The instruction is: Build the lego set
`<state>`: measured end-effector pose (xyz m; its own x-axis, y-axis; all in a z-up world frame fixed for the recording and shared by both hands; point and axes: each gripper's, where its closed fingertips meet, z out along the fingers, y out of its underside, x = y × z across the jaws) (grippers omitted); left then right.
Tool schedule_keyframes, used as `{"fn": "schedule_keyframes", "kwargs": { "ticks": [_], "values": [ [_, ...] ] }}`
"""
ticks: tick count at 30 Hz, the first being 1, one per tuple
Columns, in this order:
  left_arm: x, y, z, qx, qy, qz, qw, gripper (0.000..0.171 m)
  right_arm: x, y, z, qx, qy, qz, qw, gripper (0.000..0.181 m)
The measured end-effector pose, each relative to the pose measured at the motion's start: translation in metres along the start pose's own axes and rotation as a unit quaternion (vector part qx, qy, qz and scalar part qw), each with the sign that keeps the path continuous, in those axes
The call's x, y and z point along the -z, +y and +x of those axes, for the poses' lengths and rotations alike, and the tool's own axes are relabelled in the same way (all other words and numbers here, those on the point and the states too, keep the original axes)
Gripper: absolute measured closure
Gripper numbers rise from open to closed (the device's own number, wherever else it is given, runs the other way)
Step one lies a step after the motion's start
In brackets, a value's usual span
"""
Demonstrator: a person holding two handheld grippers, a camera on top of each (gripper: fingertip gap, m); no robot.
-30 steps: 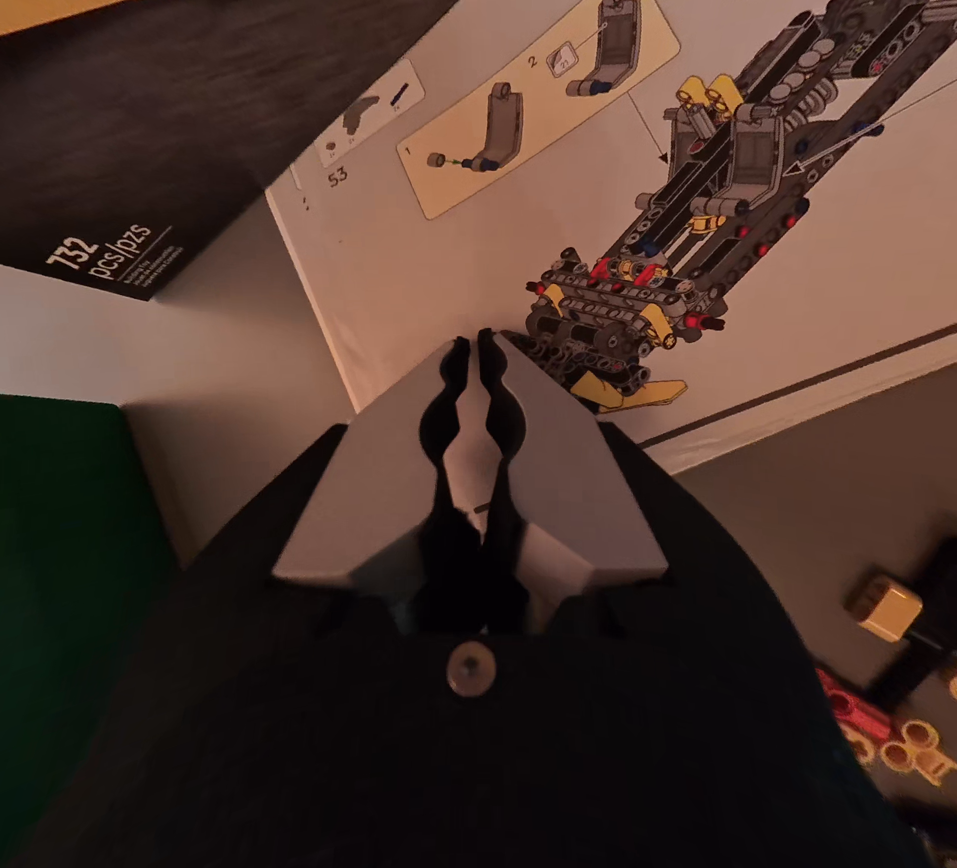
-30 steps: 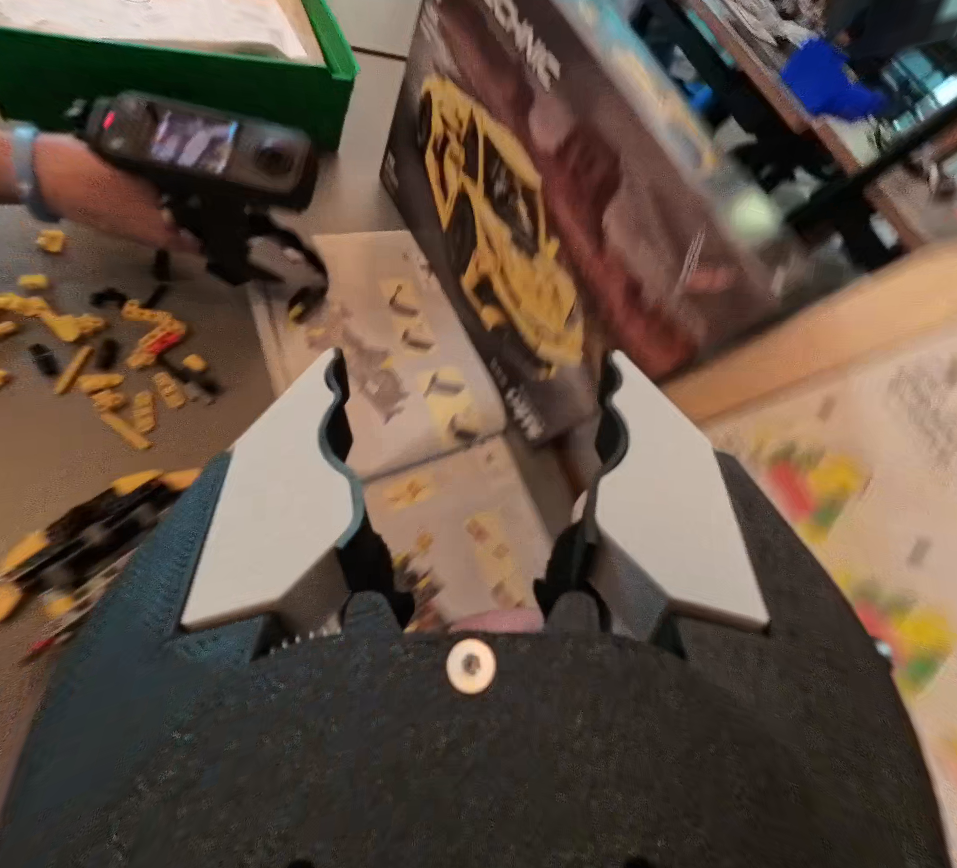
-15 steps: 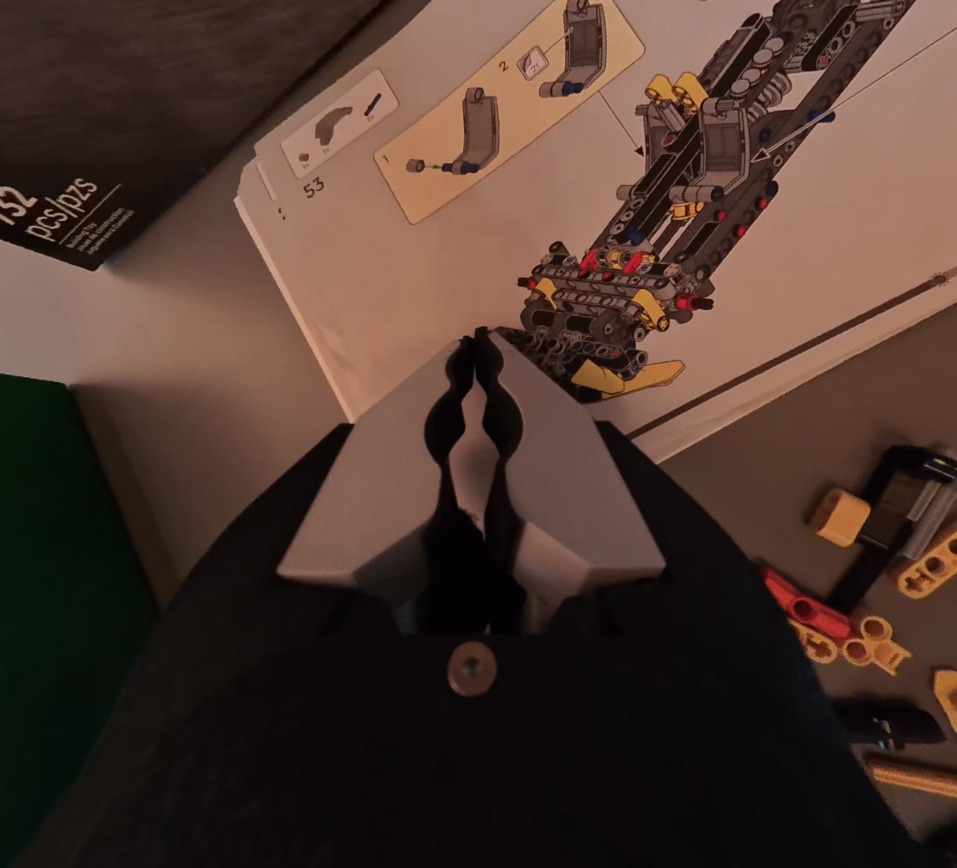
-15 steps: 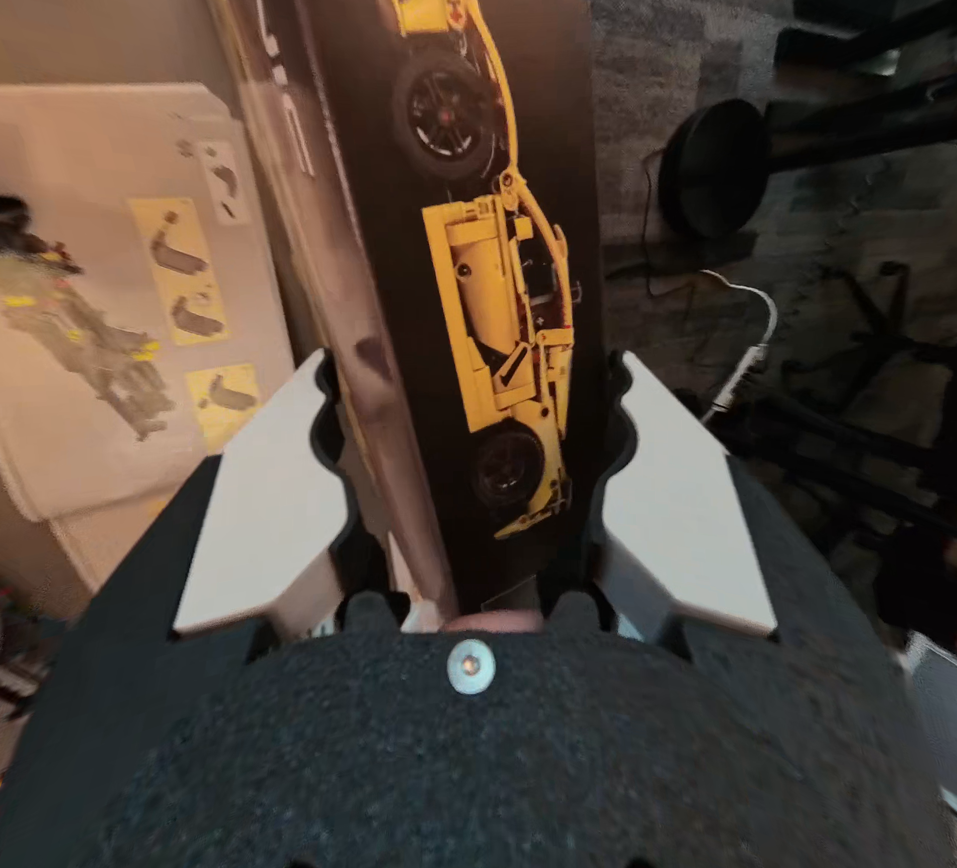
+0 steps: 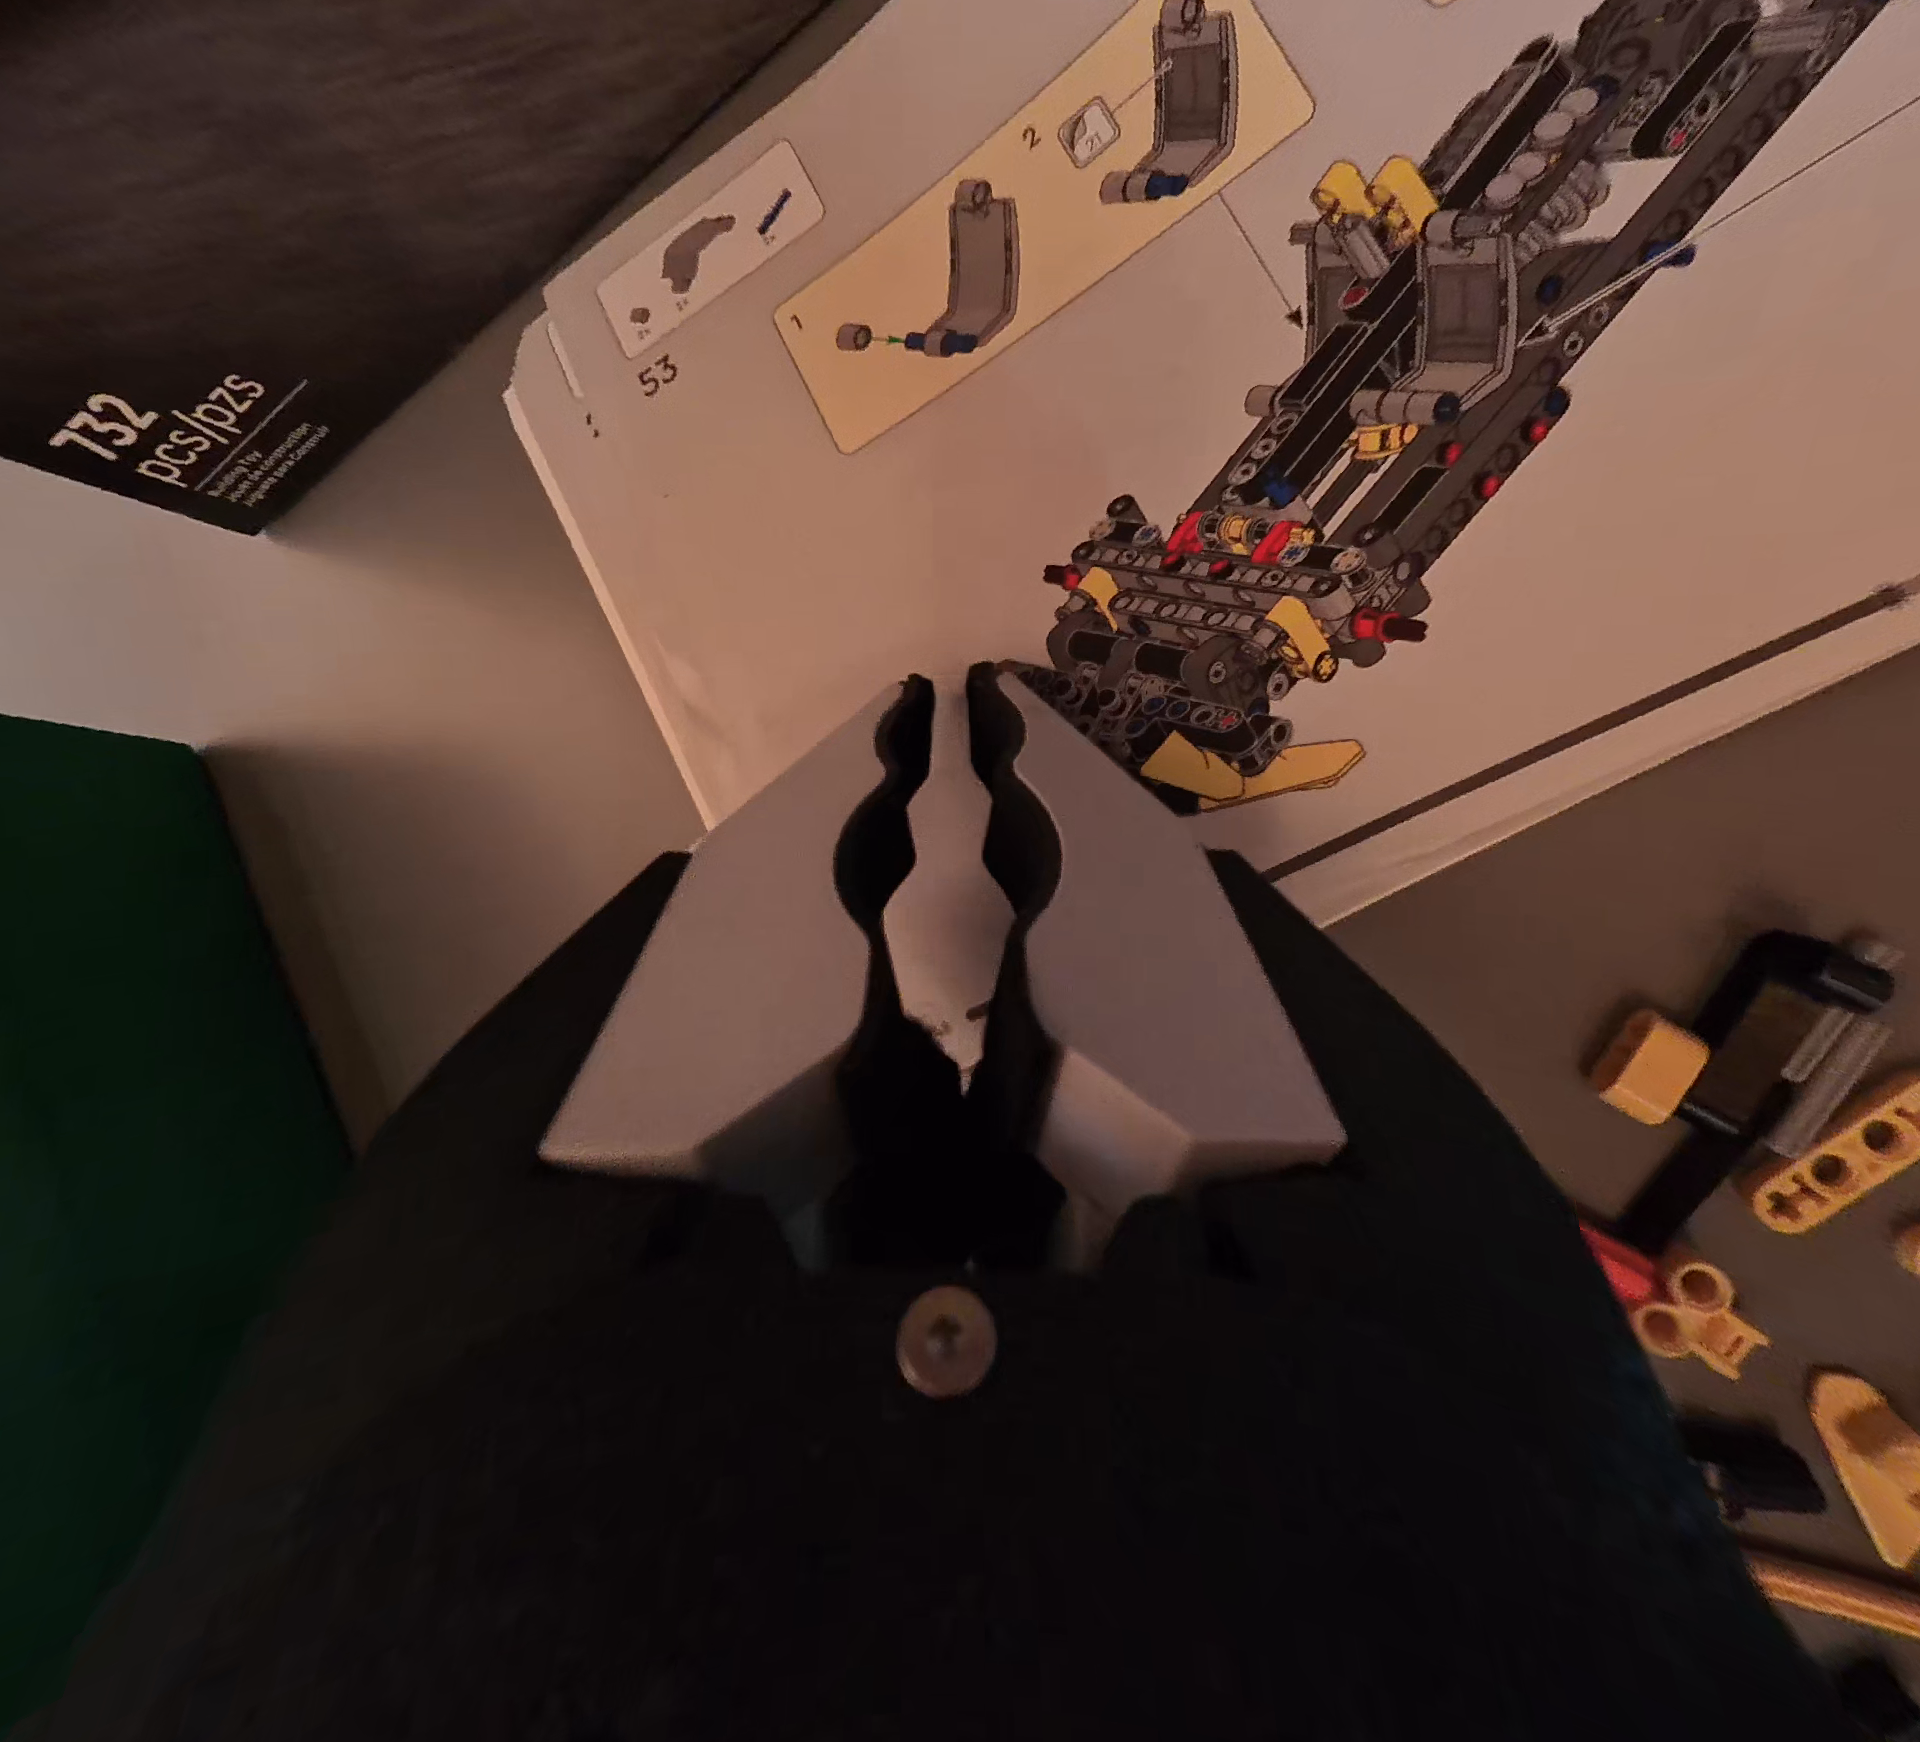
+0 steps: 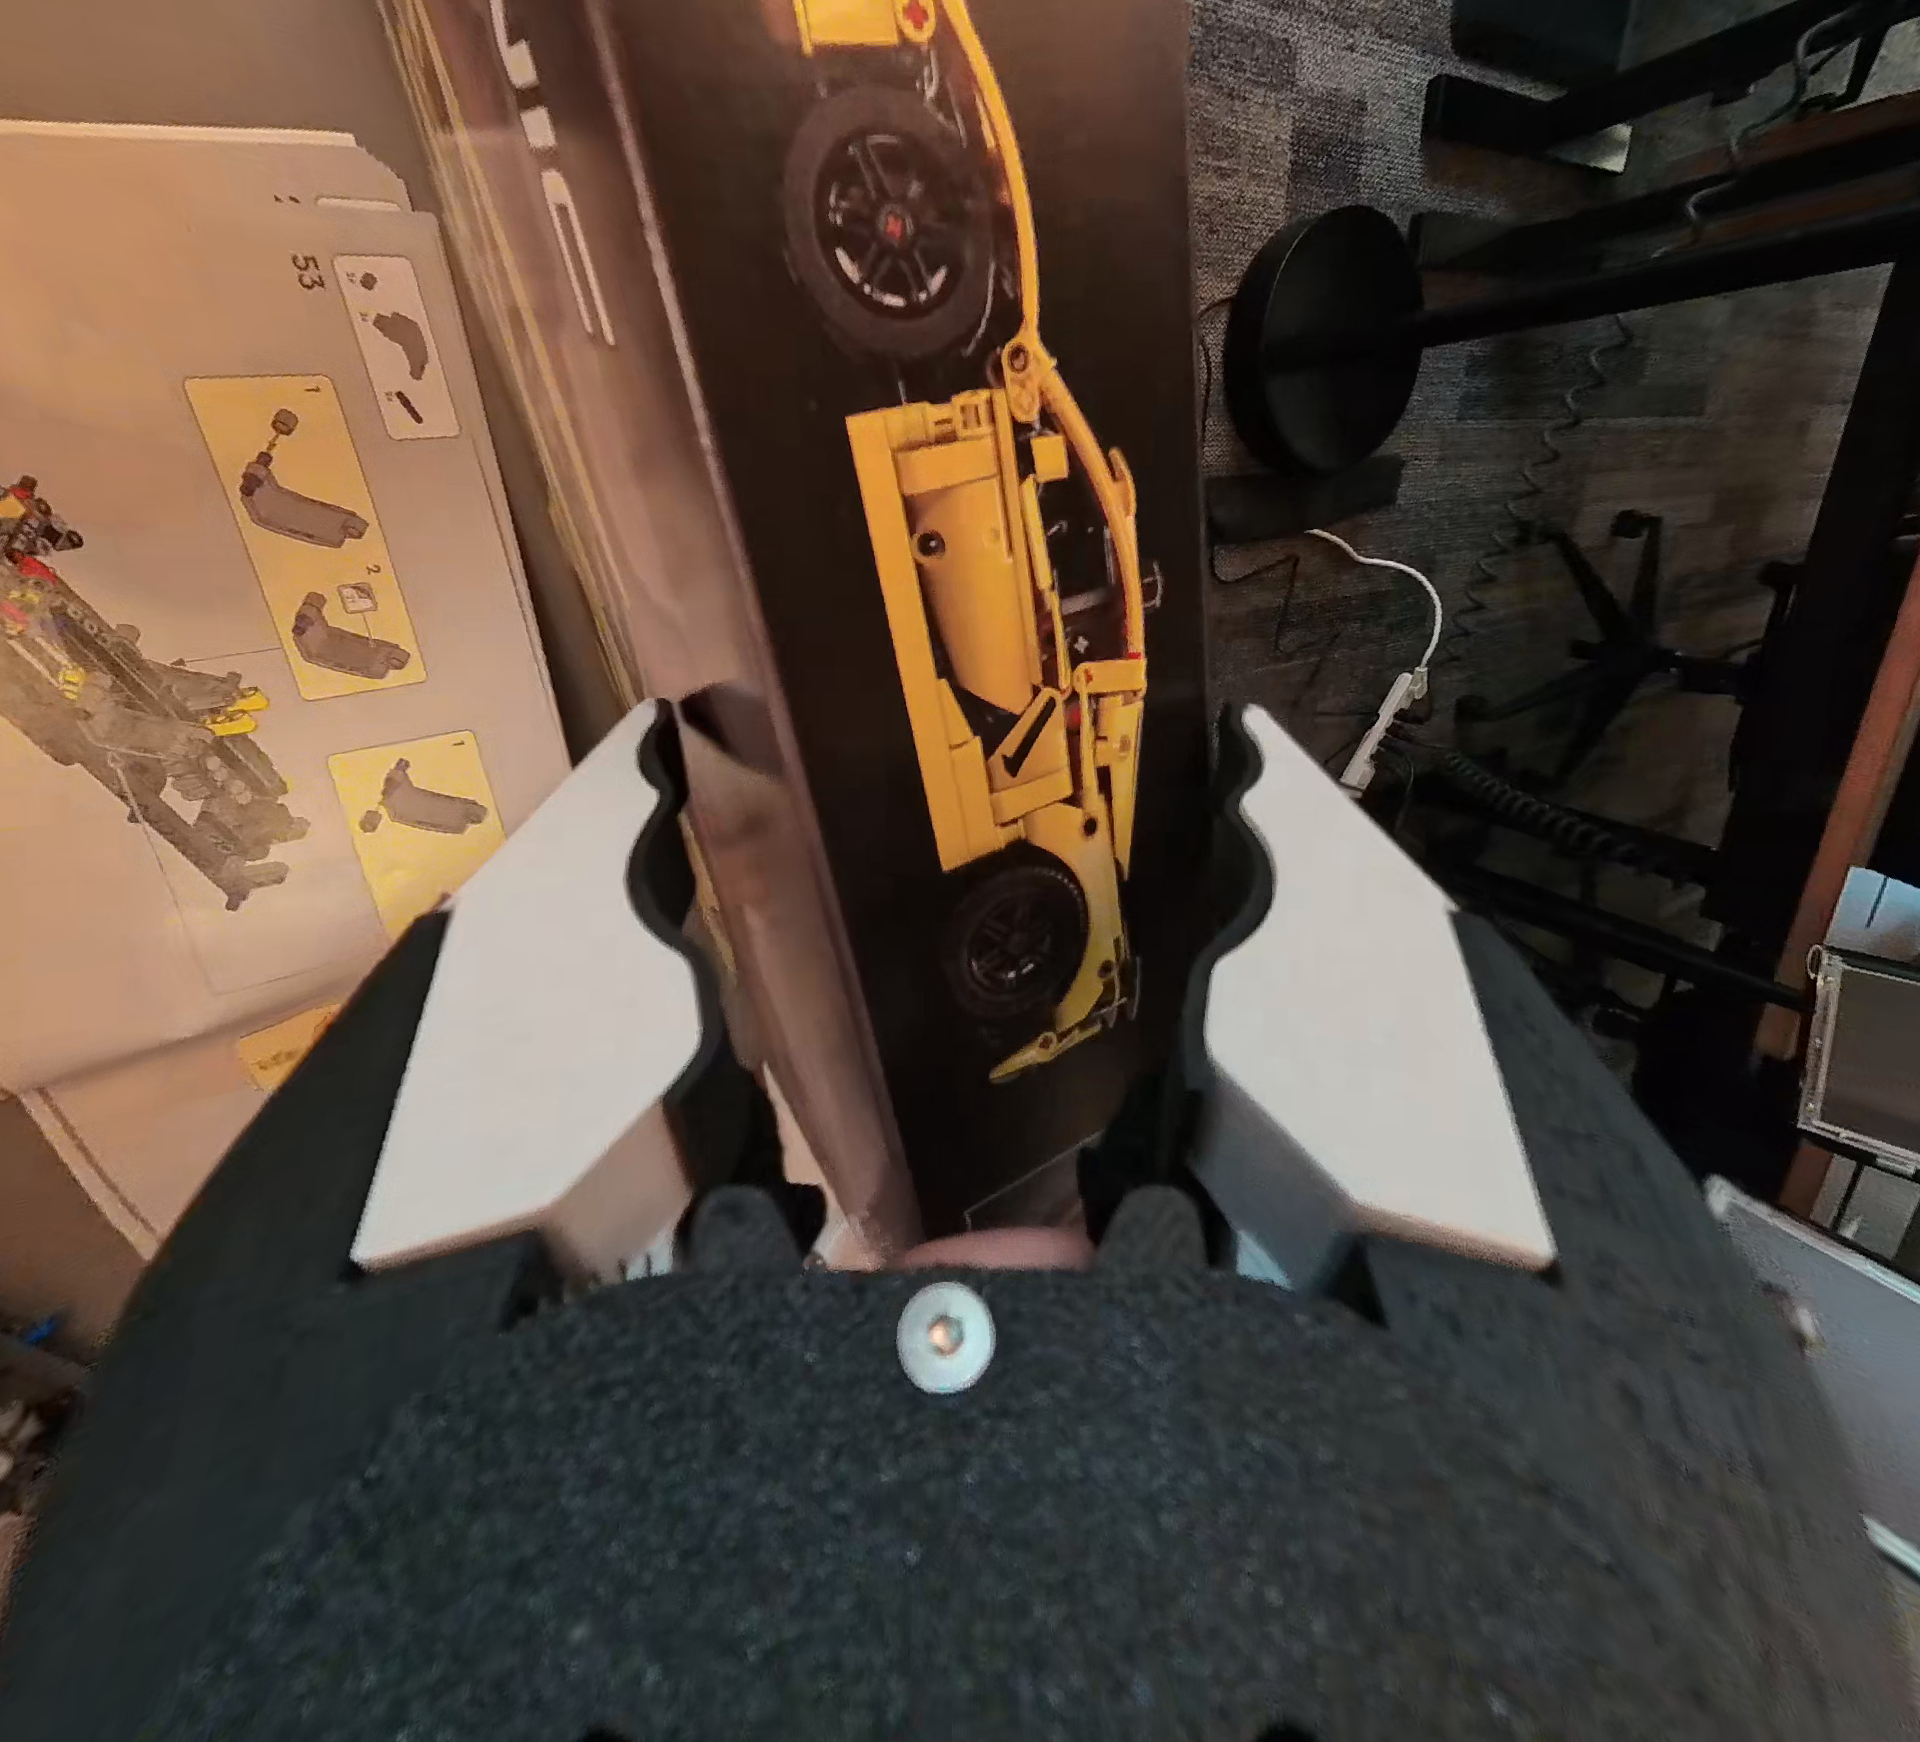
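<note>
The open instruction booklet [image 5: 935, 466] lies flat on the table, showing a page with a dark chassis drawing. My left gripper [image 5: 948, 690] hovers over the booklet's lower left corner; its jaws are nearly together with nothing between them. Loose tan, black and red lego pieces [image 5: 1829, 1162] lie at the right. The black set box [image 6: 935, 238] with a yellow car picture stands beside the booklet [image 6: 125, 342]. My right gripper [image 6: 953, 721] is open and empty, looking down over the box's narrow side, with its fingers wider apart than that side.
A green bin [image 5: 104, 965] sits at the left edge next to the box corner [image 5: 260, 134]. Past the box the table ends; below are carpet, a round black stand base [image 6: 1325, 331], a white cable and chair legs.
The right gripper swung from facing across the table to looking down over the box, then moved slightly closer. The left gripper drifted over the booklet corner and stayed shut.
</note>
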<state>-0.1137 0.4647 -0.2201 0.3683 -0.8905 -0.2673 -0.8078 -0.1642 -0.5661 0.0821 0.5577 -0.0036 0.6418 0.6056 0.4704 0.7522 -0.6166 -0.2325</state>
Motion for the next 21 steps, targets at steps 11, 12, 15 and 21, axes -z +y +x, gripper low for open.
{"fn": "schedule_keyframes", "kwargs": {
  "ticks": [11, 12, 15, 21],
  "values": [
    [0.076, -0.068, 0.064, 0.118, 0.173, 0.178, 0.962, 0.145, 0.178, 0.078, -0.136, -0.272, 0.027, 0.320, 0.907, 0.098],
    [0.078, -0.068, 0.073, 0.112, 0.186, 0.178, 0.960, 0.143, 0.180, 0.112, -0.164, -0.319, 0.030, 0.335, 0.886, 0.101],
    [0.075, -0.065, 0.086, 0.113, 0.213, 0.173, 0.955, 0.140, 0.153, 0.213, -0.229, -0.425, 0.094, 0.342, 0.833, 0.109],
    [0.083, -0.073, 0.090, 0.126, 0.226, 0.201, 0.945, 0.140, 0.092, 0.289, -0.274, -0.489, 0.122, 0.319, 0.803, 0.119]
  ]
}}
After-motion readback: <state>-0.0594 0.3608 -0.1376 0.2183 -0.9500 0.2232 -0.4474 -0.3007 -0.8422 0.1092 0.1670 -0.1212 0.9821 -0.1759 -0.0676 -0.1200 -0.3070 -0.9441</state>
